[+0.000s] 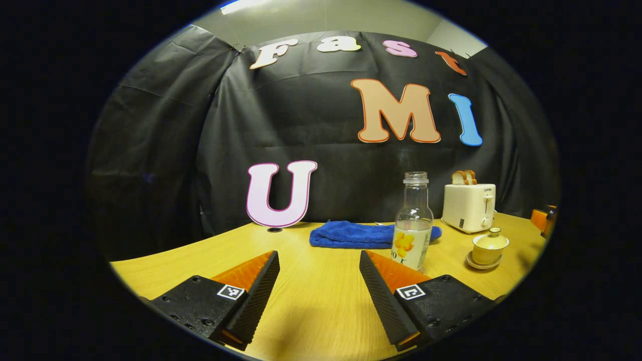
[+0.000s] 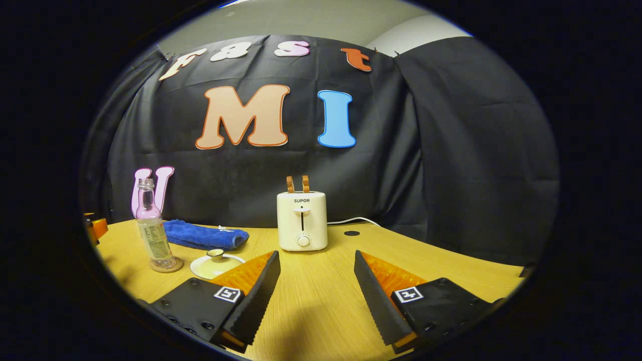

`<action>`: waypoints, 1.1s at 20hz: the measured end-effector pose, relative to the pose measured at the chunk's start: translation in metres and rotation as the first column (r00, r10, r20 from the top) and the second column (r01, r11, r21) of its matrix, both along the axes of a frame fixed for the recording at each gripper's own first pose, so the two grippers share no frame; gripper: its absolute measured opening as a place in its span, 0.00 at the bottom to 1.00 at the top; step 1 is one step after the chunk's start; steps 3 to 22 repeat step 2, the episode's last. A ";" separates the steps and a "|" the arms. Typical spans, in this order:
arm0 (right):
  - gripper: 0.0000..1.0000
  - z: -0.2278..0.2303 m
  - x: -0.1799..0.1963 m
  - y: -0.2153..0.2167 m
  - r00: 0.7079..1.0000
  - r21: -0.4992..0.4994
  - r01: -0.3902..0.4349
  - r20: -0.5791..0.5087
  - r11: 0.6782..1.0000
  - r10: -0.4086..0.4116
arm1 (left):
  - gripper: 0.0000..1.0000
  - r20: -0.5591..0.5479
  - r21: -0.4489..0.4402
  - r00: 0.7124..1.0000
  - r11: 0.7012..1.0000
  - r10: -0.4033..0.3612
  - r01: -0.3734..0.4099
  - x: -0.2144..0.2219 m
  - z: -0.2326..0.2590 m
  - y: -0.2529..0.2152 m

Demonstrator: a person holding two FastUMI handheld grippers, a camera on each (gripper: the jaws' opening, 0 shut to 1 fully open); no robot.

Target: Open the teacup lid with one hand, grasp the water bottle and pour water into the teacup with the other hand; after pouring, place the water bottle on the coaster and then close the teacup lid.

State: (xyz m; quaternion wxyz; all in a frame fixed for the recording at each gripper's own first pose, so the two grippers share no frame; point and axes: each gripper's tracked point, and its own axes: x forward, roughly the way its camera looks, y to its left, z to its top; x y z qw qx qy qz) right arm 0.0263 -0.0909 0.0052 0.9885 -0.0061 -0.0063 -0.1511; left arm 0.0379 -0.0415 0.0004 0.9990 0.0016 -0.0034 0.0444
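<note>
A clear glass water bottle (image 1: 413, 225) with a flower label and no cap stands upright on the wooden table, right of centre in the left gripper view. In the right gripper view the bottle (image 2: 152, 230) stands on a round cork coaster (image 2: 167, 264). A pale yellow teacup (image 1: 489, 245) with its lid on sits on a saucer to the bottle's right. The teacup (image 2: 215, 262) lies just beyond my right gripper's left finger. My left gripper (image 1: 319, 293) is open, low over the table, short of the bottle. My right gripper (image 2: 315, 296) is open too, nothing between its fingers.
A folded blue towel (image 1: 351, 234) lies behind the bottle. A cream toaster (image 2: 302, 220) holding two toast slices stands at the back with its white cord (image 2: 353, 220) trailing right. An orange object (image 1: 541, 218) sits at the table's far right edge.
</note>
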 end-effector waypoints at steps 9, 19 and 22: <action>0.91 0.000 0.000 0.000 1.000 0.000 0.000 0.000 1.000 0.000 | 0.93 -0.002 0.000 1.000 1.000 0.012 -0.012 -0.001 0.000 0.001; 0.91 0.000 0.000 0.000 1.000 0.000 0.000 0.000 1.000 0.000 | 0.93 -0.002 0.000 1.000 1.000 0.012 -0.012 -0.001 0.000 0.001; 0.91 0.000 0.000 0.000 1.000 0.000 0.000 0.000 1.000 0.000 | 0.93 -0.002 0.000 1.000 1.000 0.012 -0.012 -0.001 0.000 0.001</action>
